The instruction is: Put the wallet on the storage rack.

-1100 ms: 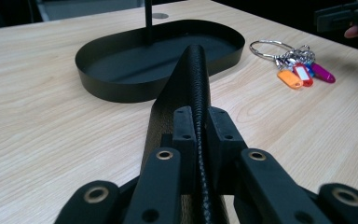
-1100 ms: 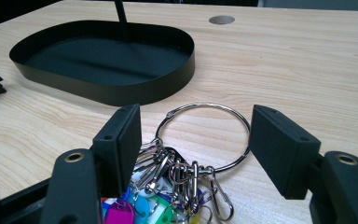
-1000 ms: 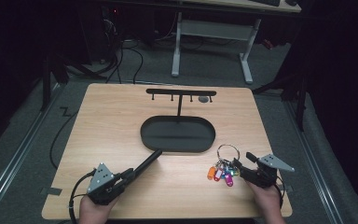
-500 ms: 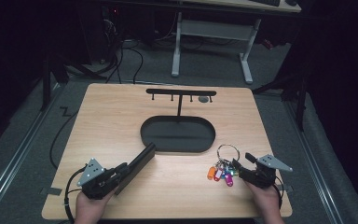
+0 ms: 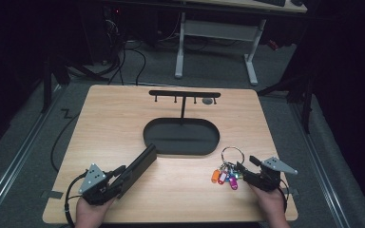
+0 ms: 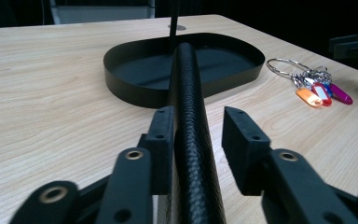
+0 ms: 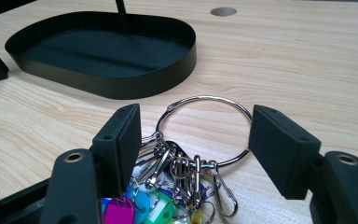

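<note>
My left tongs [image 6: 193,140] have just been opening around the black wallet [image 5: 135,169], which lies on the table [image 5: 123,118] against the tray [image 5: 180,137], one pad touching, so letting go looks underway. My right tongs [image 7: 193,140] rest low and level, released, straddling the keys [image 5: 228,171]; next they must close on the ring.

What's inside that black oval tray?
The black oval tray holds only a thin upright post rising from its back part; the rest of its dark floor looks bare. In the left gripper view, the black wallet hides part of it.
</note>
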{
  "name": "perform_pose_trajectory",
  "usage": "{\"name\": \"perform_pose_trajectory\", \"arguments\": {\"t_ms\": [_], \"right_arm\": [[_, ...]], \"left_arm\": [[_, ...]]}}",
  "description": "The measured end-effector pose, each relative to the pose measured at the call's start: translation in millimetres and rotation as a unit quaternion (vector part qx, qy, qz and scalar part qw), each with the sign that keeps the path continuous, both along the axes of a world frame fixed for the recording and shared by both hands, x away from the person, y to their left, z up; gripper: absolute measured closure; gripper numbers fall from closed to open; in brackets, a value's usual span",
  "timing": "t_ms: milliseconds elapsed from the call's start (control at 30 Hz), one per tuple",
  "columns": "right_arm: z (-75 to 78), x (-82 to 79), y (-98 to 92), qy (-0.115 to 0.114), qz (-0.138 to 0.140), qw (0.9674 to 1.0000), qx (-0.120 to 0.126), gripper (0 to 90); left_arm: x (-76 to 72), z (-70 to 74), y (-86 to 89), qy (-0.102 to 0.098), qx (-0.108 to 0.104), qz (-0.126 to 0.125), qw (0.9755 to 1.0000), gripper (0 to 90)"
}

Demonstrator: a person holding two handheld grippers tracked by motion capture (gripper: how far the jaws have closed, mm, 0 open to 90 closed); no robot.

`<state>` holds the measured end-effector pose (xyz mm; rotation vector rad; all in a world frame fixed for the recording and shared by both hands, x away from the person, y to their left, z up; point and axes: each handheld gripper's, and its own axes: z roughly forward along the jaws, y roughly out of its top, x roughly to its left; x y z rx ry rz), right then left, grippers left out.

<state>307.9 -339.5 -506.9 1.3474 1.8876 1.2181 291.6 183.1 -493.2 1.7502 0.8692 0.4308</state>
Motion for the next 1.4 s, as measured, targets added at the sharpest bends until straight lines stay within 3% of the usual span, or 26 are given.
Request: {"name": "perform_pose_trajectory", "arguments": {"t_ms": [67,167,300,600,733,767,867,967,1100,1167,1333,1367,1400], "right_arm": [[-0.1,0.0,0.3,0.0,0.0,1.0,0.0,34.4],[-1.1,2.4,3.4,0.002,-0.001,1.0,-0.003,34.0],[-3.7,3.1,6.7,0.002,-0.004,0.9999,-0.013,32.7],[-5.4,-10.8,5.4,-0.006,-0.001,0.9989,-0.047,28.5],[-1.5,-15.4,4.8,0.003,0.012,0.9985,-0.053,27.4],[3.7,-15.2,5.2,0.012,0.029,0.997,-0.071,26.0],[10.7,-14.9,1.9,0.011,0.04,0.9936,-0.105,25.2],[13.6,-13.4,-5.8,0.016,0.033,0.9957,-0.085,22.1],[4.6,-13.9,-8.3,0.013,0.026,0.9986,-0.044,19.6],[3.6,-14.8,-6.3,0.012,0.038,0.9981,-0.047,19.1],[2.4,-23.0,-11.0,-0.003,0.063,0.9974,-0.036,17.0],[1.4,-23.1,-12.2,-0.005,0.066,0.9972,-0.036,17.0],[1.4,-23.1,-12.2,-0.005,0.066,0.9972,-0.036,17.0]], "left_arm": [[-0.7,-0.4,-1.6,-0.003,0.004,0.0,1.0,58.3],[-2.0,-0.7,-5.4,-0.021,0.033,0.003,0.9992,52.6],[-0.5,0.3,-7.7,-0.029,0.052,0.006,0.9982,45.6],[9.7,4.4,-13.8,-0.011,0.063,0.004,0.998,34.9],[11.7,10.5,-16.4,-0.012,0.071,0.008,0.9974,30.8],[12.0,11.1,-16.6,-0.011,0.074,0.011,0.9971,30.8],[12.3,14.1,-16.2,-0.015,0.086,0.02,0.996,29.3],[11.7,19.5,-16.6,-0.015,0.101,0.03,0.9943,26.0],[10.2,26.6,-17.4,0.001,0.115,0.034,0.9928,24.8],[8.7,29.8,-20.2,0.011,0.133,0.039,0.9903,22.8],[10.4,36.1,-26.2,0.026,0.135,0.052,0.9892,22.1],[13.2,39.8,-29.0,0.032,0.143,0.056,0.9876,22.0],[13.2,39.8,-29.0,0.032,0.143,0.056,0.9876,22.0]]}}
